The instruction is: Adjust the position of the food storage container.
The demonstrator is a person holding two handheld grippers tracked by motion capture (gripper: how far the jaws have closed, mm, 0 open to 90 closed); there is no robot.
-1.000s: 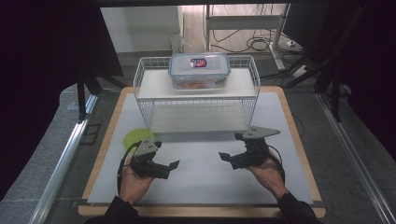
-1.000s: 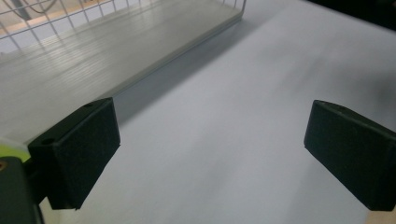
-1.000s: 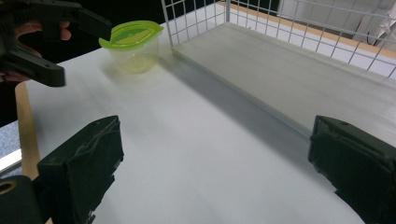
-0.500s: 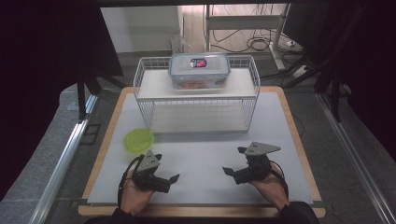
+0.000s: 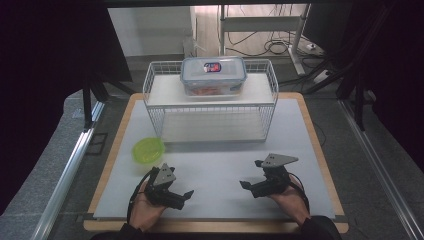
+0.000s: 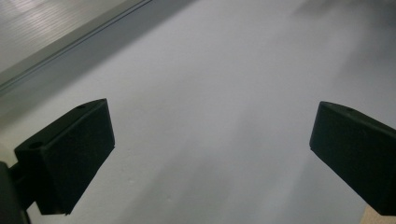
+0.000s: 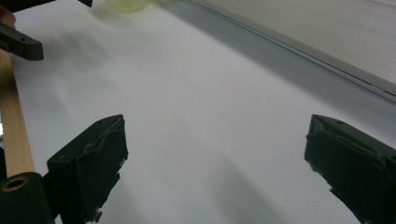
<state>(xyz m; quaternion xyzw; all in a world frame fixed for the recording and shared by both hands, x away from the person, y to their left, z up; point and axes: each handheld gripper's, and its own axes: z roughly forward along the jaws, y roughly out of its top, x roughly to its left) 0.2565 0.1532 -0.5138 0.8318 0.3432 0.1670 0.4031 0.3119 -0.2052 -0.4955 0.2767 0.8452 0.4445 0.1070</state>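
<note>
Looking down from the high view, nothing is picked up yet: left gripper (image 5: pixel 184 196) and right gripper (image 5: pixel 248 186) hover near the table's (image 5: pixel 220 165) front edge, one green bowl (image 5: pixel 148 149) toward its left edge, one lidded container (image 5: pixel 213 75) atop one wire rack (image 5: pixel 210 102) at the back. Left gripper view: fingers (image 6: pixel 70 158) spread wide, empty. Right gripper view: fingers (image 7: pixel 88 163) equally wide, bowl blurred far off.

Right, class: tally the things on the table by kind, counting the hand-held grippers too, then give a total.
Black two-jaw grippers: 2, the left gripper and the right gripper, both open
White wire rack: 1
Clear plastic lidded container: 1
Yellow-green plastic bowl: 1
Total: 5
</note>
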